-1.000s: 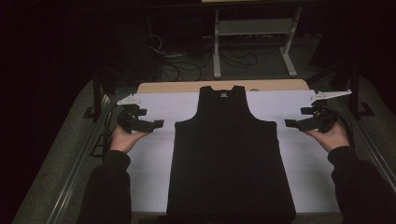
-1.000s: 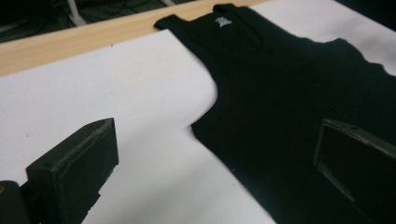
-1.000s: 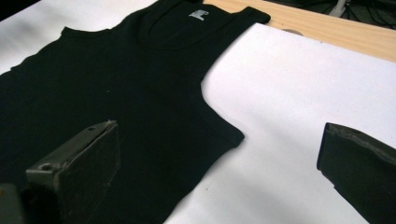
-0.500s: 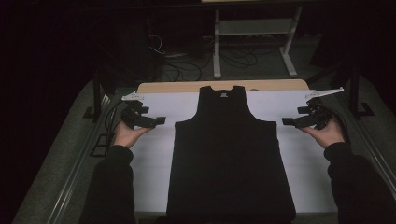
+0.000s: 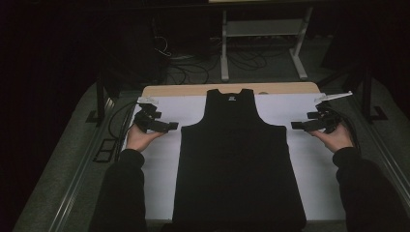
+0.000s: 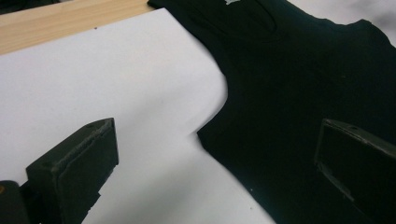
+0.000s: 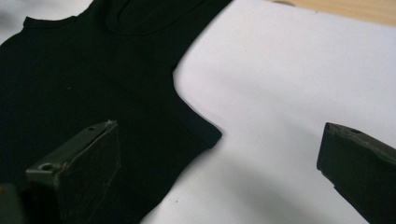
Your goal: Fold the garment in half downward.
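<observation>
Black tank top (image 5: 239, 159) lies flat on smooth white sheet (image 5: 159, 169), between wide-open left gripper (image 5: 167, 126) and right gripper (image 5: 300, 125).

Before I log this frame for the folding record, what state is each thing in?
Black sleeveless fabric top: spread flat, unfolded, neck toward the far edge, not gripped.
Left gripper: jaws open, beside the top's armhole corner, holding nothing.
Right gripper: jaws open, beside the opposite armhole corner, holding nothing.
White sheet covering the wooden table: smooth, lying flat under the top.
</observation>
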A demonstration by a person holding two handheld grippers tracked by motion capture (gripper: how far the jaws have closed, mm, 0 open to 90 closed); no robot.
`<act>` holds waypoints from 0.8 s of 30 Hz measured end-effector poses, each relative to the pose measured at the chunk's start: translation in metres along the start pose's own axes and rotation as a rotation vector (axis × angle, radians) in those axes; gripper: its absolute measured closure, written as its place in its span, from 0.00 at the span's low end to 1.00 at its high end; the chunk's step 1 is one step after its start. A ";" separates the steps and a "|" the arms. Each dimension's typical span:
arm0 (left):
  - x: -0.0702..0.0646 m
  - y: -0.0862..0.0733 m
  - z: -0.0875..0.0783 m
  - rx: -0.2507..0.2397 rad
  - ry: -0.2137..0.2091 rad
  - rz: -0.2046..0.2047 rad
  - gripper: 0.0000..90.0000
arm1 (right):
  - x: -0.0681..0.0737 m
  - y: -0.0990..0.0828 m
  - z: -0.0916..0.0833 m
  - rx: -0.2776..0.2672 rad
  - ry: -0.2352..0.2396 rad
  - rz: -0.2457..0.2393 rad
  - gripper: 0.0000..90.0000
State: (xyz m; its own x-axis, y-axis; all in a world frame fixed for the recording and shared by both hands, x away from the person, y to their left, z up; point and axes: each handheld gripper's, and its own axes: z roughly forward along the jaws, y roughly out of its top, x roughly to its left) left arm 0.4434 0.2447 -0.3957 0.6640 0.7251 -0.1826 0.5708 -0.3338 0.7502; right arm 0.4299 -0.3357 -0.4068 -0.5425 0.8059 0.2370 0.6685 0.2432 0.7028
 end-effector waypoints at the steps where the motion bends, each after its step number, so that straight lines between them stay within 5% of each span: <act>1: 0.000 -0.001 0.002 0.003 -0.003 0.002 0.00 | 0.000 0.000 0.001 0.006 -0.002 0.000 0.00; 9: -0.005 -0.002 0.016 0.021 -0.014 0.009 0.00 | -0.001 -0.002 0.011 0.020 -0.007 0.006 0.00; 18: -0.002 -0.006 0.026 0.052 0.022 0.022 0.00 | 0.003 -0.006 0.024 0.043 0.009 -0.002 0.00; 24: 0.000 -0.009 0.035 0.058 0.014 -0.001 0.00 | 0.006 -0.009 0.032 0.055 0.025 -0.025 0.04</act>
State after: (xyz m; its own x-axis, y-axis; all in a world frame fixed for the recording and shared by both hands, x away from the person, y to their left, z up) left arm 0.4553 0.2268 -0.4247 0.6568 0.7338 -0.1737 0.5985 -0.3672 0.7120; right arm 0.4369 -0.3154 -0.4330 -0.5715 0.7856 0.2373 0.6811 0.2927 0.6712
